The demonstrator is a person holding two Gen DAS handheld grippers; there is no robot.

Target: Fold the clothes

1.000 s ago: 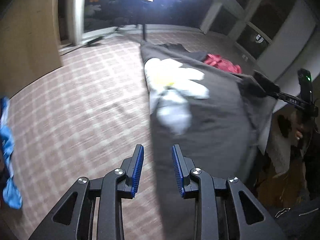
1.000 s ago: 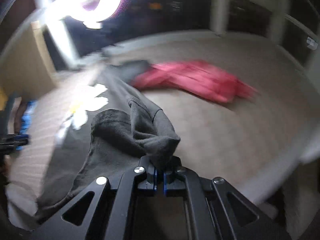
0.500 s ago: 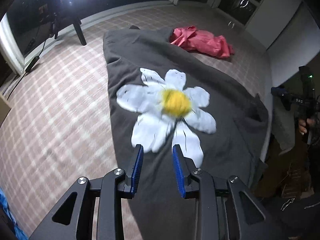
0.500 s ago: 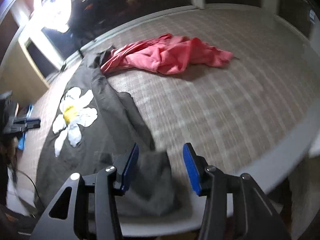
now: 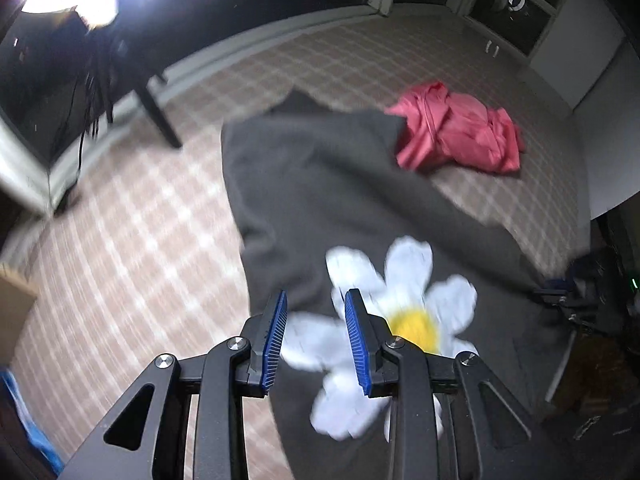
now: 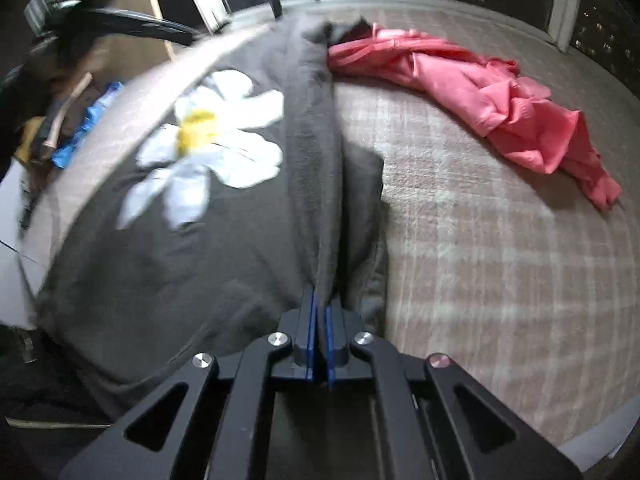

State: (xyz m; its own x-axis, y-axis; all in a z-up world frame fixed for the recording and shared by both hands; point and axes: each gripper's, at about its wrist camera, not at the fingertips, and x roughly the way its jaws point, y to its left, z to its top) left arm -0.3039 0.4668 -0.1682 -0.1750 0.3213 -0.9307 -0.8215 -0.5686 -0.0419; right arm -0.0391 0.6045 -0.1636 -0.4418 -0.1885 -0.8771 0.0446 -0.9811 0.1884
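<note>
Grey daisy shirt (image 6: 240,248) spread along bed's (image 6: 500,260) near edge. Your right tongs (image 6: 320,320) clamp its raised ridge. Left tongs (image 5: 314,336) part-open, empty, above print. One-sided pull risks dragging shirt onto pink garment (image 6: 500,100).

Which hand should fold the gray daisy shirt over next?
The right one, probably. The right gripper is already shut on a fold of the gray daisy shirt. The left gripper hangs above the shirt, its fingers apart and holding nothing.
</note>
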